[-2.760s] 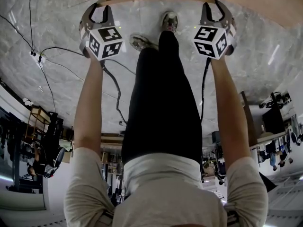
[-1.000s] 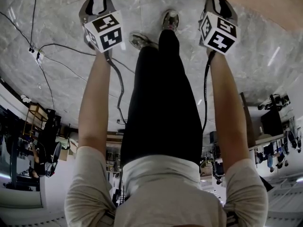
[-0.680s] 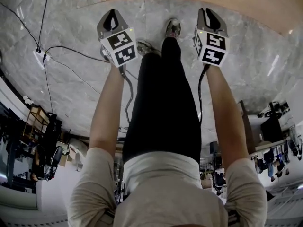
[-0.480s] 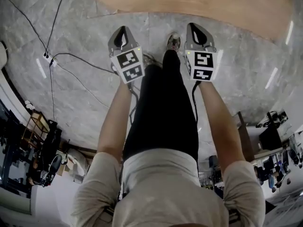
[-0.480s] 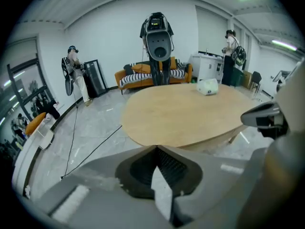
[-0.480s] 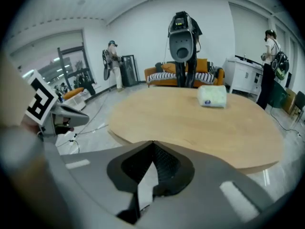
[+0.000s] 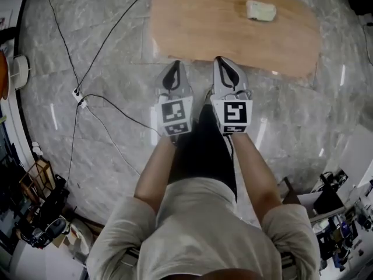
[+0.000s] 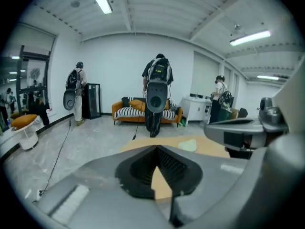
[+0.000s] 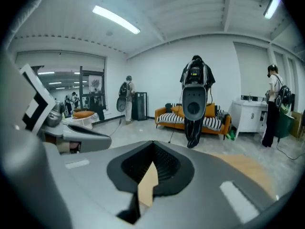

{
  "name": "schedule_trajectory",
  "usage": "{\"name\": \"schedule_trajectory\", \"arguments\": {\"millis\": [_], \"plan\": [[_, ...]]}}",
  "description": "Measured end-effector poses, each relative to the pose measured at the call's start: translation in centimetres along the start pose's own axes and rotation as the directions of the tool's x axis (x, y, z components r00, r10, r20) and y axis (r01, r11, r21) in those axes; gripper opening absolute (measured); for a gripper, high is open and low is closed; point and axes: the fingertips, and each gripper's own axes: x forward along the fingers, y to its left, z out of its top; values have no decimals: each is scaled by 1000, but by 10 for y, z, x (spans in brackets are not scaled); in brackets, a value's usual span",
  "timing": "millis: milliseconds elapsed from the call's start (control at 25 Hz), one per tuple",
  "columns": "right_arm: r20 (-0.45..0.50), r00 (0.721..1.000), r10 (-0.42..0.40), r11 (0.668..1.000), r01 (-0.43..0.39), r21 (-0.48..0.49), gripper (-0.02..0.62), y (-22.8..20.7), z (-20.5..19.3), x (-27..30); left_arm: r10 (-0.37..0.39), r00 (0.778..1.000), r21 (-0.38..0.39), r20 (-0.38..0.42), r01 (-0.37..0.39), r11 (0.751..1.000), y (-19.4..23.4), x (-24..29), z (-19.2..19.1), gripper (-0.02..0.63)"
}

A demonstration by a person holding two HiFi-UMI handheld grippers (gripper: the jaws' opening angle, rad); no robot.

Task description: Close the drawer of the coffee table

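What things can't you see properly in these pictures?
- The drawer: the head view looks straight down on the coffee table, and its top hides the front, so I cannot tell if it is closed.
- The pale thing on the table: too small in the head view to name.
- The table in both gripper views: mostly hidden behind the shut left gripper and right gripper themselves.

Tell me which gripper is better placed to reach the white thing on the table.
Right, probably. The white thing lies on the right half of the table, and the right gripper is on that side, nearer than the left gripper. Both are shut and empty, so either must open first.
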Motion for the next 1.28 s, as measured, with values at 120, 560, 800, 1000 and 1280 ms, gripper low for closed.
{"name": "schedule_trajectory", "arguments": {"millis": [120,560,800,1000,1280], "plan": [[108,994,-12,999,17,-44,8,12,65,-26,-61,993,10,105,60,998,-14,-33,54,20],[365,926,-96,984,144,-106,6,27,214,-148,-161,899,114,406,124,986,-52,-160,204,20],[400,909,-114,971,188,-151,6,29,251,-185,-198,844,142,499,146,979,-71,-204,250,20],[434,893,-123,967,207,-151,6,26,272,-203,-229,821,163,523,168,972,-86,-214,269,20],[454,878,-148,960,238,-146,6,20,282,-215,-271,807,200,524,193,961,-95,-219,280,20]]}}
